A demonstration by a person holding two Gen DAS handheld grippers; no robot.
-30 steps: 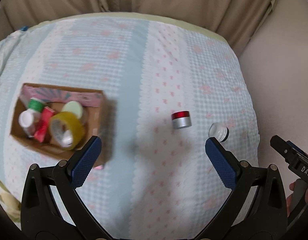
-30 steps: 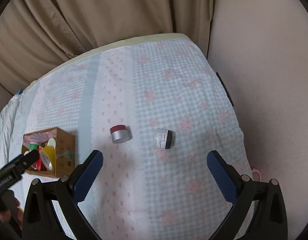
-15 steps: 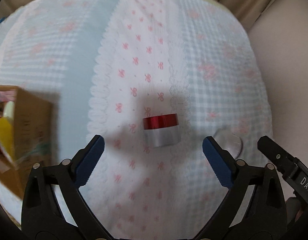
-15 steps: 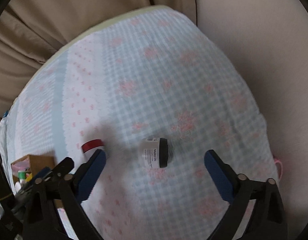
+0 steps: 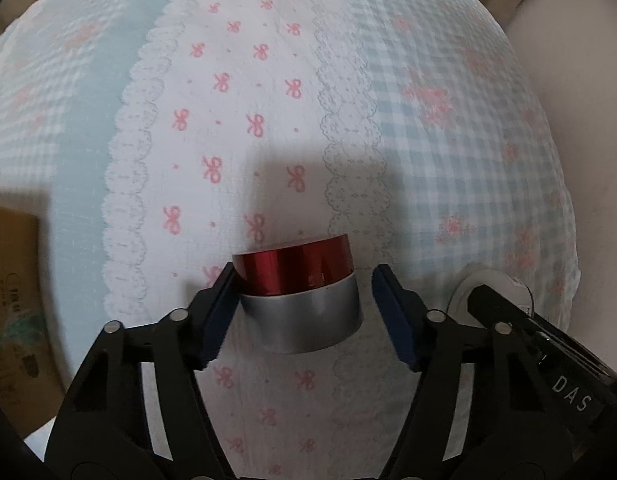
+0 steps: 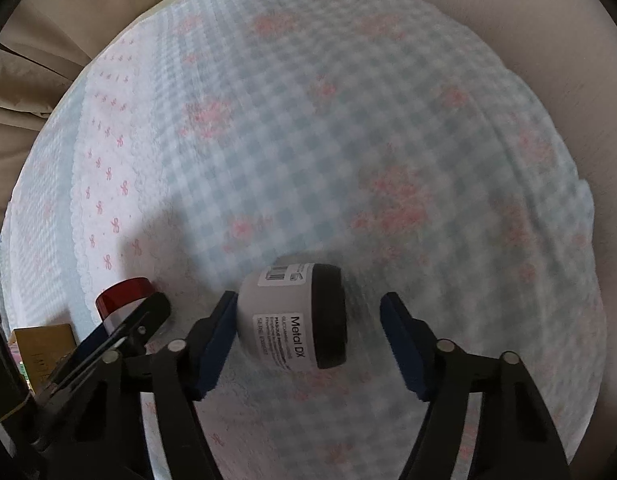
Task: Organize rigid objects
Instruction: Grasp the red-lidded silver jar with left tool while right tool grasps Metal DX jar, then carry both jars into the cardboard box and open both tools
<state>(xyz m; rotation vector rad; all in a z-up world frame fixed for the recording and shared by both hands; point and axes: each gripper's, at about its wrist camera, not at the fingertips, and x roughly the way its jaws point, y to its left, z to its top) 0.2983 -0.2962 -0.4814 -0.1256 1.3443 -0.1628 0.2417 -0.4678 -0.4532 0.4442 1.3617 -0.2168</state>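
Note:
A silver jar with a red lid [image 5: 298, 296] stands upright on the patterned cloth. My left gripper [image 5: 304, 312] is open around it, the left pad touching or nearly touching its side, the right pad a little apart. A white jar with a black lid [image 6: 294, 316] lies on its side. My right gripper [image 6: 308, 340] is open around it, left pad against its base end, right pad apart from the lid. The red-lidded jar also shows in the right wrist view [image 6: 126, 300], behind the left gripper's finger. The white jar shows partly in the left wrist view [image 5: 492, 288].
A cardboard box [image 5: 12, 320] stands at the left; its corner shows in the right wrist view [image 6: 44, 344]. The cloth-covered surface [image 5: 268, 100] drops off at the right beside a beige wall [image 6: 528, 20]. Curtains [image 6: 48, 20] hang behind.
Both grippers moved forward and down. The red-lidded jar now sits between the left fingers and the white jar between the right fingers. Both jaws have narrowed.

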